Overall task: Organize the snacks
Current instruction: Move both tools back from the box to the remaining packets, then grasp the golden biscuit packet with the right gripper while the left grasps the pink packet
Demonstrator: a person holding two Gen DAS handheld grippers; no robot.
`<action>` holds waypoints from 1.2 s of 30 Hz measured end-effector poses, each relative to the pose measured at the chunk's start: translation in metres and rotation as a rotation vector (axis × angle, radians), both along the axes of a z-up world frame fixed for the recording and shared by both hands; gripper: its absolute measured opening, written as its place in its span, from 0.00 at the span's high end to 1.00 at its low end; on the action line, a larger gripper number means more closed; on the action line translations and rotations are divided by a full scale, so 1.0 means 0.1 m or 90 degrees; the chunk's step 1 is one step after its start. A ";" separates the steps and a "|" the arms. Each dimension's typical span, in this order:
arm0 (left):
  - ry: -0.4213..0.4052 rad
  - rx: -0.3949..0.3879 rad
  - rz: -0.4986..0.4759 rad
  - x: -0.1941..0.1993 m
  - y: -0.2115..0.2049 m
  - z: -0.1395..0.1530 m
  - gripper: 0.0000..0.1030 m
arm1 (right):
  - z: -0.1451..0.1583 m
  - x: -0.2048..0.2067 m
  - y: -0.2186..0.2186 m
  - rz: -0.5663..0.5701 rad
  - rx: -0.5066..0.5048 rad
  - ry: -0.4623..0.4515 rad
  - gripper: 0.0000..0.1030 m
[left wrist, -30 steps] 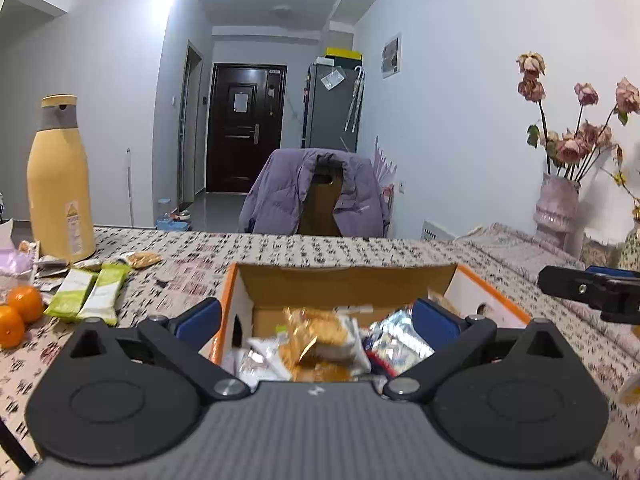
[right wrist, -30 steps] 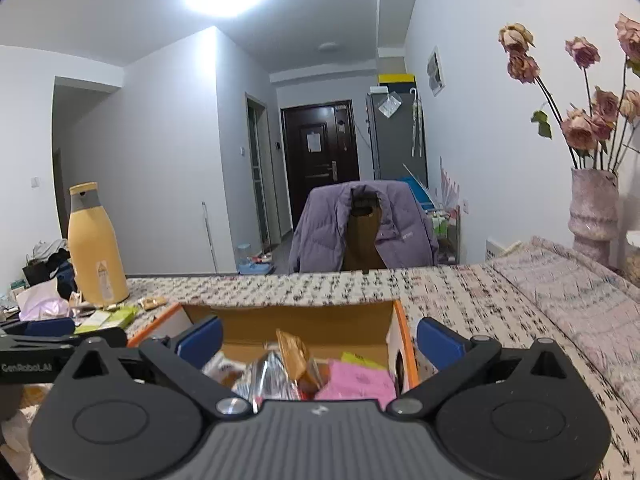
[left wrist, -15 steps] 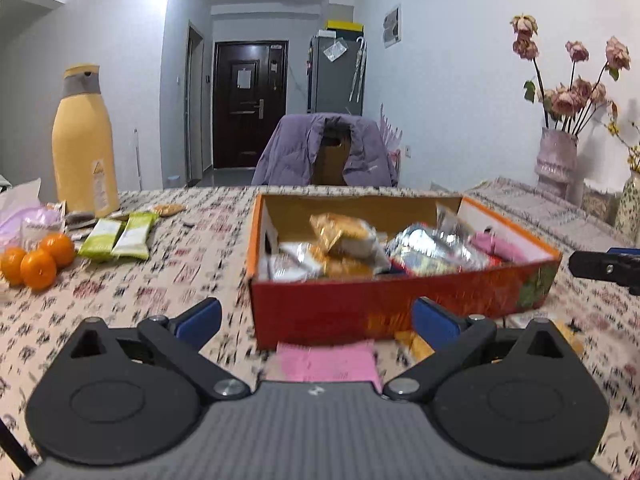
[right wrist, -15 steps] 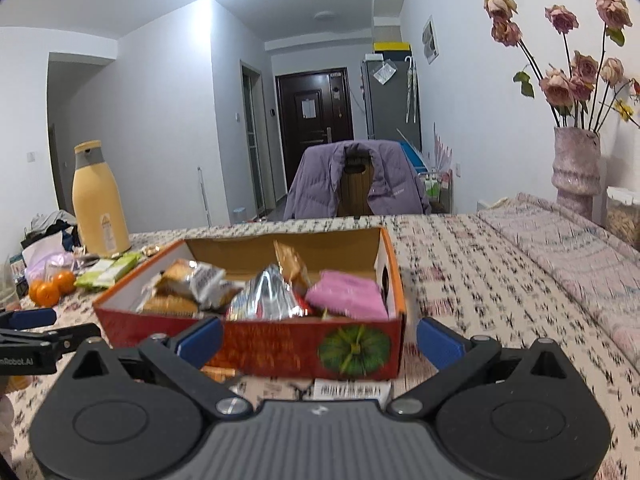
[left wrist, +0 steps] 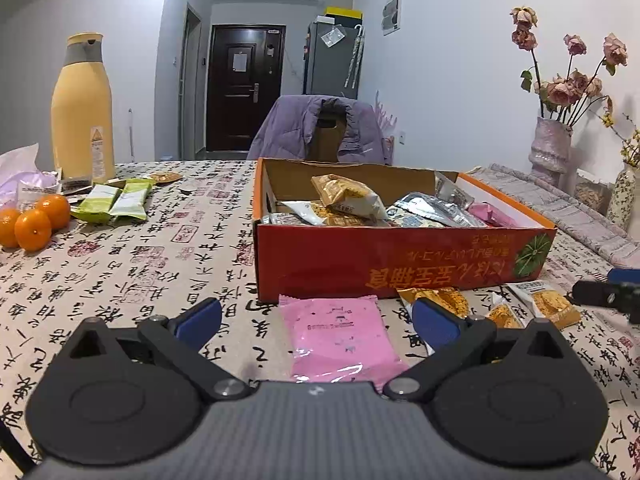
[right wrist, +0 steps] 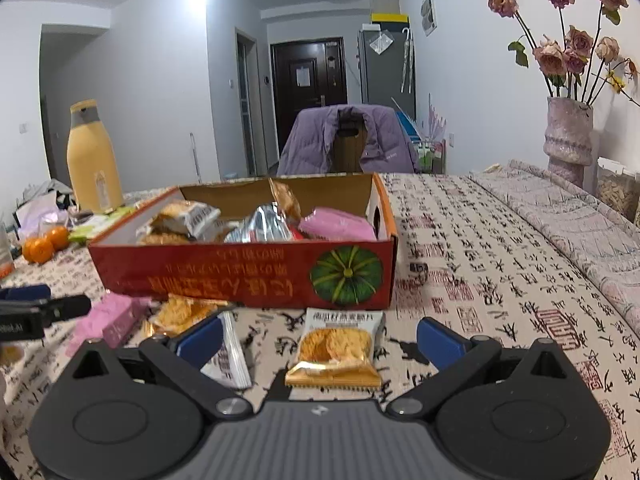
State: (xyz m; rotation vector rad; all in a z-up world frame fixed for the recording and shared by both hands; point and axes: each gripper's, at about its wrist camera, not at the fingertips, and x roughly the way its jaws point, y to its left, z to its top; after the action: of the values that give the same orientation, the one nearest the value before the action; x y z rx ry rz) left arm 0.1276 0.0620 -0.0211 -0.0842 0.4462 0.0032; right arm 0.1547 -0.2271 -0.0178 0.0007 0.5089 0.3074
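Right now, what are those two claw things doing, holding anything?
Left gripper: jaws open, empty, a pink packet lying between them.
Right gripper: jaws open, empty, a biscuit packet lying between them.

Left hand-held gripper (left wrist: 316, 320) and right hand-held gripper (right wrist: 320, 338), jaws wide apart, low, level

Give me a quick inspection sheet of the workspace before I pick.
Surface: table under a printed cloth.
Job's things: red box holding snacks; pink packet and biscuit packet lying loose in front of it.
Clutter: oranges, green packets, yellow bottle.
Grippers: left gripper open at the pink packet; right gripper open at the biscuit packet.
Cables: nothing seen.
Surroundings: vase, chair with jacket, door.
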 end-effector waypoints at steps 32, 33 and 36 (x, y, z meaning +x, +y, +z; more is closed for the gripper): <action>0.014 -0.040 0.002 0.03 0.08 -0.03 0.00 | -0.27 0.52 0.19 -0.022 -0.065 0.093 0.44; 0.015 -0.039 0.002 0.03 0.08 -0.03 0.00 | -0.27 0.51 0.20 -0.018 -0.066 0.090 0.47; 0.017 -0.037 0.002 0.03 0.08 -0.03 0.00 | -0.26 0.49 0.21 -0.012 -0.067 0.085 0.54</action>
State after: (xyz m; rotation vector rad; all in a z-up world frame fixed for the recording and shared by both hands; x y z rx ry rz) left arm 0.1307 0.0701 -0.0242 -0.1416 0.4734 -0.0048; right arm 0.2036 -0.2061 -0.0438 -0.0771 0.6573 0.2633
